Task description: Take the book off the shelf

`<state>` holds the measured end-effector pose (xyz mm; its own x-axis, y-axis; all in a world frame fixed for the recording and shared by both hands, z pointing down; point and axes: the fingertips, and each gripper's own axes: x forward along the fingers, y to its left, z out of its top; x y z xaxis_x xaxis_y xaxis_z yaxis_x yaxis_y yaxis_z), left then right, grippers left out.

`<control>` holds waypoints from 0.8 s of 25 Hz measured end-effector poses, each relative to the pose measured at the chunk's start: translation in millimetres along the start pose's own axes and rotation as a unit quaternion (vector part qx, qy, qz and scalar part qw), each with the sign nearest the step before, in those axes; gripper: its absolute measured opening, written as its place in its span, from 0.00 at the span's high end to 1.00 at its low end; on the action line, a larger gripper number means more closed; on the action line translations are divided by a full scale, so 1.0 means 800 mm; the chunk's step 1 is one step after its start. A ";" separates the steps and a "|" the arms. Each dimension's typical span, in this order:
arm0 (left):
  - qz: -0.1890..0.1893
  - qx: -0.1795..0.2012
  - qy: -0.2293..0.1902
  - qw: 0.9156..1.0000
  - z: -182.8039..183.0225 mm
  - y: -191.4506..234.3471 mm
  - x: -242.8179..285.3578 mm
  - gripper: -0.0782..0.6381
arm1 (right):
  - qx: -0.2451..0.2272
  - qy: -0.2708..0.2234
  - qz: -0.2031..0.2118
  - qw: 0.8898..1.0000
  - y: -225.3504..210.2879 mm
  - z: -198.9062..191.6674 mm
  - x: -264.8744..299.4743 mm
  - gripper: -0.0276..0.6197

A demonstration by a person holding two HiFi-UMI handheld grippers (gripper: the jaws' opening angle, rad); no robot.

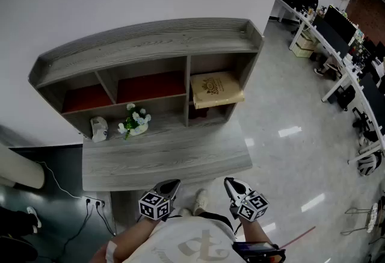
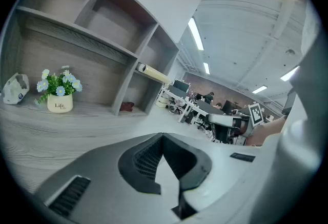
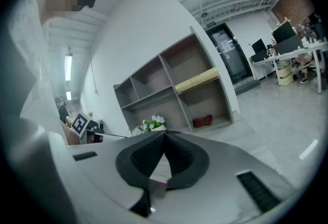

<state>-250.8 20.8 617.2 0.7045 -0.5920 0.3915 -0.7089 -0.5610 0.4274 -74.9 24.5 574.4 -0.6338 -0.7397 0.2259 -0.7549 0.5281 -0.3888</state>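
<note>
Grey wooden shelf [image 1: 150, 39] against white wall, tan book [image 1: 216, 88] well beyond left gripper [image 1: 173, 184] and right gripper [image 1: 230, 183], both pinched together, empty

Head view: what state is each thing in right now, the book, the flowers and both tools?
Book: lying flat in the right compartment of the shelf, front edge sticking out, untouched.
Flower pot: upright on the desk.
Left tool: shut, empty, near the desk's front edge.
Right tool: shut, empty, near the desk's front edge.
</note>
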 end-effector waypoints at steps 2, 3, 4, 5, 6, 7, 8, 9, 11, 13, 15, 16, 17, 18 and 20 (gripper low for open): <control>-0.005 0.000 0.001 1.000 -0.010 -0.007 -0.015 0.89 | 0.001 0.000 -0.005 1.000 0.014 -0.007 -0.011 0.95; -0.008 0.000 0.001 1.000 -0.015 -0.010 -0.021 0.89 | 0.001 0.000 -0.007 1.000 0.021 -0.011 -0.015 0.95; -0.010 0.002 0.000 1.000 -0.018 -0.013 -0.027 0.89 | 0.001 0.001 -0.008 1.000 0.027 -0.015 -0.019 0.95; -0.011 0.004 -0.001 1.000 -0.020 -0.015 -0.031 0.89 | 0.000 0.001 -0.009 1.000 0.032 -0.018 -0.022 0.95; -0.013 0.006 -0.004 1.000 -0.021 -0.016 -0.035 0.89 | -0.002 0.002 -0.009 1.000 0.038 -0.021 -0.024 0.95; -0.015 0.008 -0.007 1.000 -0.021 -0.018 -0.038 0.89 | -0.003 0.003 -0.009 1.000 0.043 -0.023 -0.026 0.95; -0.016 0.009 -0.010 1.000 -0.020 -0.020 -0.042 0.89 | -0.005 0.003 -0.009 1.000 0.048 -0.024 -0.028 0.95; -0.017 0.010 -0.013 1.000 -0.019 -0.021 -0.046 0.89 | -0.007 0.003 -0.009 1.000 0.052 -0.025 -0.030 0.95; -0.015 0.012 -0.019 1.000 -0.017 -0.022 -0.052 0.89 | -0.012 0.002 -0.009 1.000 0.059 -0.024 -0.031 0.95; -0.013 0.012 -0.024 1.000 -0.015 -0.023 -0.055 0.89 | -0.018 -0.002 -0.009 1.000 0.063 -0.020 -0.033 0.95; -0.016 0.012 -0.028 0.999 -0.015 -0.029 -0.054 0.89 | -0.021 -0.011 -0.010 1.000 0.065 -0.013 -0.038 0.95; -0.018 0.013 -0.030 0.999 -0.015 -0.033 -0.053 0.89 | -0.023 -0.016 -0.010 1.000 0.064 -0.011 -0.040 0.95; -0.021 0.014 -0.032 0.999 -0.016 -0.036 -0.051 0.89 | -0.024 -0.020 -0.011 0.999 0.063 -0.009 -0.042 0.95; -0.023 0.014 -0.032 0.999 -0.016 -0.038 -0.049 0.89 | -0.023 -0.022 -0.011 0.999 0.062 -0.009 -0.044 0.95; -0.027 0.015 -0.029 0.999 -0.021 -0.044 -0.047 0.89 | -0.018 -0.023 -0.011 1.000 0.062 -0.011 -0.051 0.95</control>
<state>-251.8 72.7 600.6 0.7395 -0.5921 0.3202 -0.6710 -0.6098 0.4219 -88.2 84.7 553.9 -0.6088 -0.7698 0.1921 -0.7748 0.5249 -0.3524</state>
